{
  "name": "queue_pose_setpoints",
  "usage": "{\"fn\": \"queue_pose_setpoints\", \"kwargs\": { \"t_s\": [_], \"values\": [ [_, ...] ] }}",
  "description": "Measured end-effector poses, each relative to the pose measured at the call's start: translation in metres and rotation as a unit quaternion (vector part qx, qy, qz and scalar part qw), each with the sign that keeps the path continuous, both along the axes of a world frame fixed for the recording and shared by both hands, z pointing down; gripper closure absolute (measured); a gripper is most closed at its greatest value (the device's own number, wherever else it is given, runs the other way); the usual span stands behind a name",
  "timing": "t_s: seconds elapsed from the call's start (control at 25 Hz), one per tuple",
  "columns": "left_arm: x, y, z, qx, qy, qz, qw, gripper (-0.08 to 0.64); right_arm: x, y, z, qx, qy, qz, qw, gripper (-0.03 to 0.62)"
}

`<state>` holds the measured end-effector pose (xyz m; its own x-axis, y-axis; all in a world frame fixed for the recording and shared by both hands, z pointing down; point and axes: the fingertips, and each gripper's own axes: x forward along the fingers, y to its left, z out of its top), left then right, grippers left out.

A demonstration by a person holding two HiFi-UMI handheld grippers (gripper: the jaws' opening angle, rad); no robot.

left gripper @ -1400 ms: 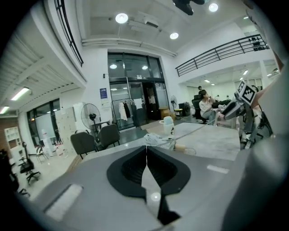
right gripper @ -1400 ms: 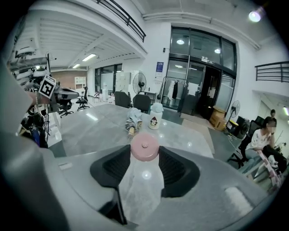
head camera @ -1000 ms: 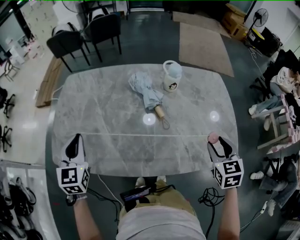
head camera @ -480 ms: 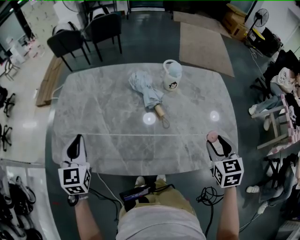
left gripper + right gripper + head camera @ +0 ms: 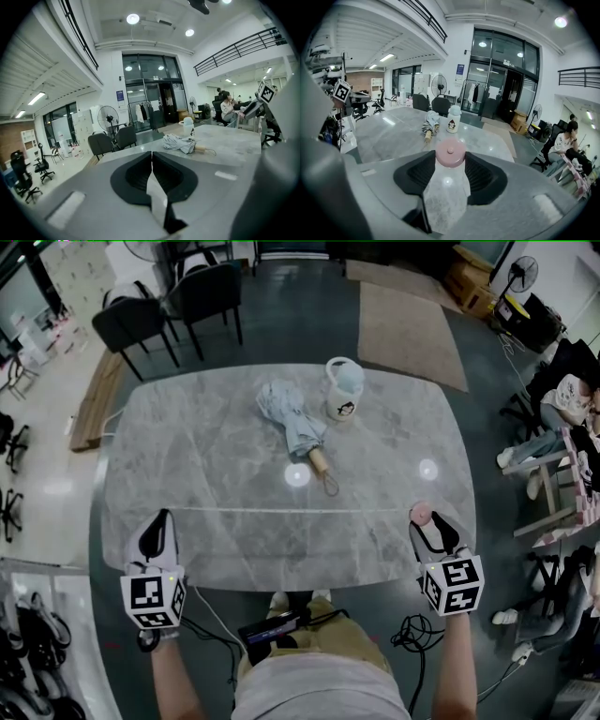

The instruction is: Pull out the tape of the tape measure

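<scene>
A round pink tape measure case (image 5: pixel 421 512) sits between the jaws of my right gripper (image 5: pixel 424 516) at the table's right front edge. In the right gripper view the pink case (image 5: pixel 450 153) is pinched at the tips of my right gripper (image 5: pixel 450 157). A thin white tape (image 5: pixel 291 510) runs taut from it, leftward across the table, to my left gripper (image 5: pixel 161 515). That gripper is shut on the tape's end. In the left gripper view the black pads (image 5: pixel 136 173) of my left gripper (image 5: pixel 151 159) meet, and the tape end is hidden between them.
A folded grey umbrella (image 5: pixel 292 423) and a white lidded jug (image 5: pixel 343 390) lie at the far middle of the marble table (image 5: pixel 206 456). Black chairs (image 5: pixel 178 301) stand beyond it. A seated person (image 5: pixel 567 399) is at the right. Cables (image 5: pixel 417 634) hang by my legs.
Both grippers have drifted a little toward each other and toward me. The tape stays stretched between them.
</scene>
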<state>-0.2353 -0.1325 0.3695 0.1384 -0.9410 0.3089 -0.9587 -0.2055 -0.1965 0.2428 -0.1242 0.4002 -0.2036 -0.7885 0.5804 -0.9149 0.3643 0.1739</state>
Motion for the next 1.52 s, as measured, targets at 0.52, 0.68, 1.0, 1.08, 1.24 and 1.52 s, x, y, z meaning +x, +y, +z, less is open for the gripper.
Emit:
{"fn": "queue_pose_setpoints", "kwargs": {
  "t_s": [0.52,0.68,1.0,1.08,1.24,1.52],
  "values": [
    [-0.007,-0.008,0.047,-0.056,-0.005,-0.008,0.9984,0.537,-0.007,-0.009,0.049,-0.05,0.007,-0.009,0.999,0.391],
    [-0.011,-0.01,0.071,-0.081,-0.003,-0.008,0.9967,0.537,-0.01,-0.014,0.068,-0.07,0.009,-0.01,0.997,0.391],
    [-0.014,-0.027,0.117,-0.127,-0.002,-0.009,0.9919,0.535,-0.013,-0.025,0.112,-0.113,0.024,-0.019,0.993,0.391],
    [-0.015,-0.03,0.127,-0.138,-0.004,-0.006,0.9904,0.535,-0.013,-0.028,0.122,-0.124,0.026,-0.02,0.992,0.391],
    [-0.016,-0.036,0.146,-0.159,-0.009,-0.001,0.9873,0.535,-0.015,-0.032,0.141,-0.143,0.028,-0.022,0.989,0.391],
    [-0.019,-0.039,0.175,-0.185,-0.013,-0.01,0.9827,0.535,-0.017,-0.036,0.166,-0.161,0.029,-0.024,0.986,0.391]
  ]
}}
